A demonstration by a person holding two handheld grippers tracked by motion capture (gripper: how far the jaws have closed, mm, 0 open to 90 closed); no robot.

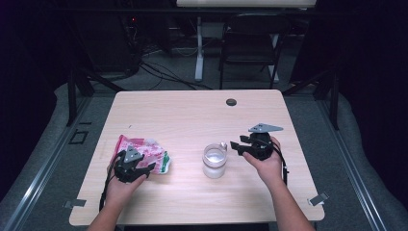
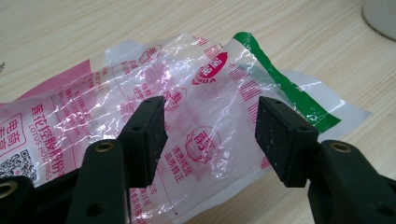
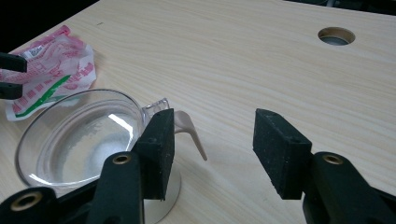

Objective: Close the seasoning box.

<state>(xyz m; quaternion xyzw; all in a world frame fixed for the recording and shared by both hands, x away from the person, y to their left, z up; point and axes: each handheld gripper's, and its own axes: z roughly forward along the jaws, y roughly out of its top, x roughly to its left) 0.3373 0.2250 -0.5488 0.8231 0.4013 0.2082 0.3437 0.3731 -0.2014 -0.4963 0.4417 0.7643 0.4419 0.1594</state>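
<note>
A crumpled clear plastic bag point(image 1: 146, 151) with pink print and a green stripe lies flat on the table's left side. My left gripper point(image 1: 144, 169) hovers over its near edge, jaws open; in the left gripper view the bag point(image 2: 196, 116) spreads beneath and between the open pads point(image 2: 149, 135). A clear glass jar point(image 1: 214, 161) with a small spout stands near the table's middle. My right gripper point(image 1: 234, 145) is just right of it, open, pointing left. In the right gripper view the jar point(image 3: 74, 135) sits left of my open gripper point(image 3: 212, 151), its spout point(image 3: 190, 133) between the pads.
The wooden table point(image 1: 192, 115) has a round cable hole point(image 1: 231, 102) near its far edge. A black folding chair point(image 1: 250, 45) and a white desk leg point(image 1: 198, 48) stand behind it. Metal clips point(image 1: 319, 198) sit at the near corners.
</note>
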